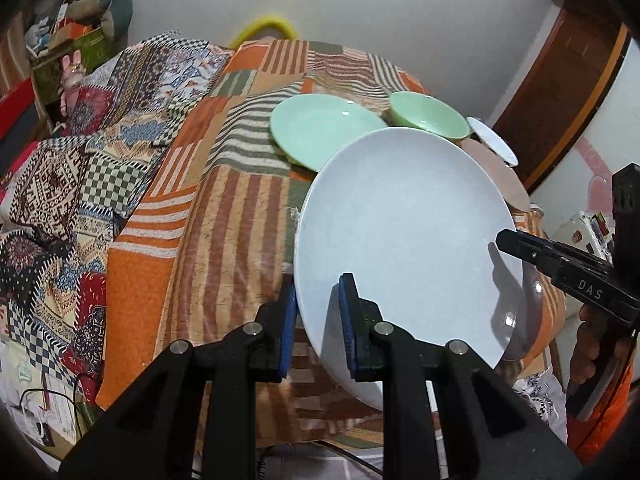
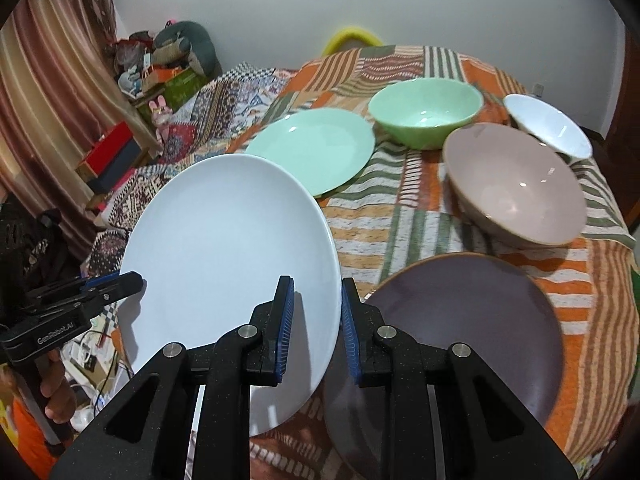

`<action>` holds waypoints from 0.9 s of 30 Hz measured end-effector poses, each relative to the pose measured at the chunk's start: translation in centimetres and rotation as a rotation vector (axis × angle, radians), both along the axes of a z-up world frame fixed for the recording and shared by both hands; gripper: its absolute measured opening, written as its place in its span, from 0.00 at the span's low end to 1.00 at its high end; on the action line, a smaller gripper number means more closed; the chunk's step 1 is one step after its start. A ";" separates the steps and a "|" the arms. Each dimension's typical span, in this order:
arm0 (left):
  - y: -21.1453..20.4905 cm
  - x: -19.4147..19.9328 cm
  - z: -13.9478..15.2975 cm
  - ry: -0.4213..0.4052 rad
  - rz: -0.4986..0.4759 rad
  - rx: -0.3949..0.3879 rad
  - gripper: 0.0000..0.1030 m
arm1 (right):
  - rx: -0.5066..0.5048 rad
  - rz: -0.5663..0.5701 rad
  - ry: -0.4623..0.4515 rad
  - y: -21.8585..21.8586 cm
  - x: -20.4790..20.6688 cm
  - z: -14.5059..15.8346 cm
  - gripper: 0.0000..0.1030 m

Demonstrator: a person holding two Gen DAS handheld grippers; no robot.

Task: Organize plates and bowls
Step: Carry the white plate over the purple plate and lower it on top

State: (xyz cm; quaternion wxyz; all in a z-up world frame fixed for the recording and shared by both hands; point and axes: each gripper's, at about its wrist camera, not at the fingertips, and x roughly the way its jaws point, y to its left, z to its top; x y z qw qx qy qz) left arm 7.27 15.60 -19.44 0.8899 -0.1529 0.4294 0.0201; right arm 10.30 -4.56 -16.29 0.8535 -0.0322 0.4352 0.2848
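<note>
A large white plate (image 1: 408,232) (image 2: 228,264) hangs tilted above the patchwork cloth, held at two opposite rims. My left gripper (image 1: 318,292) is shut on its near-left rim, and it shows at the left in the right wrist view (image 2: 134,280). My right gripper (image 2: 316,292) is shut on the right rim, and its tip reaches in from the right in the left wrist view (image 1: 504,240). On the cloth lie a mint plate (image 2: 316,148), a green bowl (image 2: 426,112), a pink-beige bowl (image 2: 516,188), a white bowl (image 2: 548,124) and a dark purple plate (image 2: 472,328).
The striped orange patchwork cloth (image 2: 400,216) covers the surface. A second patterned quilt (image 1: 80,184) lies to the left. Boxes and soft toys (image 2: 160,76) pile up by the curtain, cables lie on the floor (image 1: 44,404), and a wooden door (image 1: 560,96) stands at the right.
</note>
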 end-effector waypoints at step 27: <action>-10.8 4.0 0.5 0.064 -0.182 0.027 0.19 | 0.074 -0.199 -0.018 -11.0 -1.7 0.6 0.21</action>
